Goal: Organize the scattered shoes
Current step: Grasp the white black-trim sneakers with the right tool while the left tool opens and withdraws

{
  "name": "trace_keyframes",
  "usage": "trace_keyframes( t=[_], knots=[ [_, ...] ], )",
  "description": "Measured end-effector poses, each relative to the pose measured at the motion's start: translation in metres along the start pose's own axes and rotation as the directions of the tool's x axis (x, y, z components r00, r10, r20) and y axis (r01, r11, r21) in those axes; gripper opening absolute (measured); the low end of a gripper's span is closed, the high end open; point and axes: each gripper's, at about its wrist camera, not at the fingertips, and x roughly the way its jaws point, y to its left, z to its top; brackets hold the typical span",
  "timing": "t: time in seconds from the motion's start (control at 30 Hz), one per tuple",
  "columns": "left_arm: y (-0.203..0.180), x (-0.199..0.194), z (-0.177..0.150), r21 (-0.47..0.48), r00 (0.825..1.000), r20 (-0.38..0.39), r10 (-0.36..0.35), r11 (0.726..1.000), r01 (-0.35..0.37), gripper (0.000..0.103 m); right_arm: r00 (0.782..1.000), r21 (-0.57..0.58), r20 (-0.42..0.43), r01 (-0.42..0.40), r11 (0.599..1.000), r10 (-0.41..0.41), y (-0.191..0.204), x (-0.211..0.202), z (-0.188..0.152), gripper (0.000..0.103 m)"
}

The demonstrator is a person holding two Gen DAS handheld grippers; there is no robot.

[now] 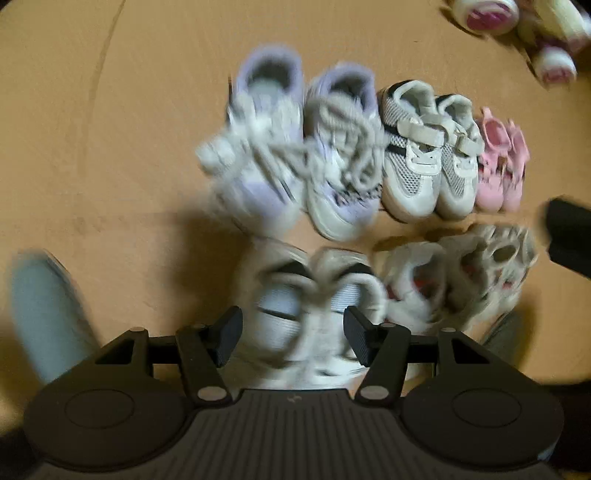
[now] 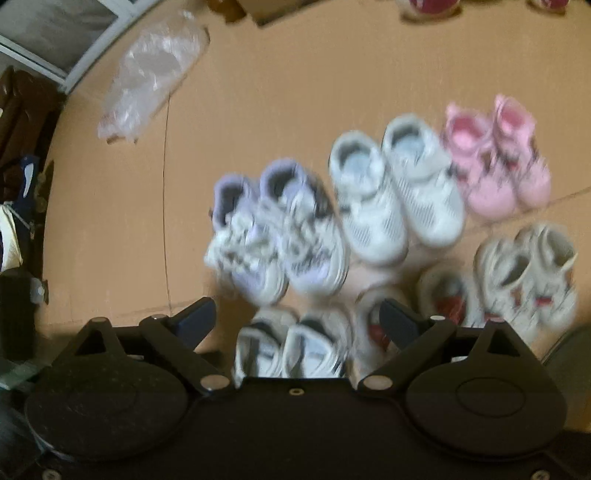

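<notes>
On the cardboard floor [image 2: 258, 92], five shoe pairs [image 2: 369, 221] already stand in two rows; at two o'clock, pink-soled shoes [image 1: 517, 22] remain scattered. Left gripper [image 1: 293, 332] and right gripper [image 2: 297, 321] are both spread, empty.

Left gripper [image 1: 293, 334] fingers spread apart, right gripper [image 2: 297, 319] fingers spread wide

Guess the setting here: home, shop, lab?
Likely a home floor, though that's a guess. Small pairs of shoes, such as the pink pair, sit in rows on tan flooring, with a crumpled plastic bag and clutter along the left edge.
</notes>
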Motion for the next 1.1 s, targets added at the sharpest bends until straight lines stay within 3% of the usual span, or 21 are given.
trace_keyframes(
  t=[0.03,0.07,0.1,0.17,0.27,0.3,0.4,0.5,0.57,0.7,1.1],
  knots=[
    [0.004,-0.010,0.004,0.077,1.000,-0.008,0.027,0.997,-0.027,0.059,1.000,-0.006,-0.007,0.000,1.000,0.000,0.001,0.003,-0.003,0.094],
    [0.009,-0.019,0.008,0.156,0.998,-0.014,0.053,0.987,-0.050,0.059,1.000,-0.016,-0.020,-0.016,1.000,0.016,0.004,0.008,-0.008,0.083],
    [0.008,-0.024,0.010,0.206,0.997,-0.015,0.074,0.976,-0.069,0.059,0.998,-0.029,-0.044,-0.036,0.999,0.035,0.008,0.015,-0.014,0.078],
    [0.007,-0.053,0.011,0.411,0.986,0.006,0.168,0.898,-0.155,0.059,0.996,-0.044,-0.075,-0.059,0.997,0.056,0.015,0.028,-0.022,0.066],
    [0.013,-0.096,0.008,0.585,0.960,0.099,0.263,0.765,-0.270,0.060,0.991,-0.043,-0.106,-0.080,0.996,0.075,0.019,0.043,-0.029,0.058],
    [0.018,-0.109,0.010,0.577,0.959,0.136,0.247,0.767,-0.280,0.061,0.990,-0.032,-0.116,-0.087,0.996,0.082,0.020,0.049,-0.030,0.058],
    [0.033,-0.139,0.017,0.500,0.962,0.217,0.164,0.828,-0.254,0.062,0.987,-0.035,-0.136,-0.092,0.995,0.086,0.026,0.060,-0.033,0.052],
    [0.028,-0.150,0.021,0.492,0.964,0.251,0.081,0.848,-0.199,0.062,0.987,-0.035,-0.144,-0.078,0.996,0.073,0.031,0.072,-0.032,0.048],
    [0.017,-0.150,0.020,0.522,0.967,0.254,0.030,0.837,-0.163,0.062,0.988,-0.039,-0.144,-0.056,0.998,0.050,0.032,0.080,-0.032,0.047],
    [0.002,-0.150,0.015,0.575,0.963,0.270,0.017,0.799,-0.175,0.062,0.989,-0.090,-0.142,0.034,0.995,-0.046,0.037,0.100,-0.035,0.046],
    [0.003,-0.183,0.025,0.547,0.935,0.349,-0.055,0.823,-0.156,0.062,0.973,-0.193,-0.159,0.137,0.971,-0.169,0.044,0.151,-0.045,0.049]
  ],
)
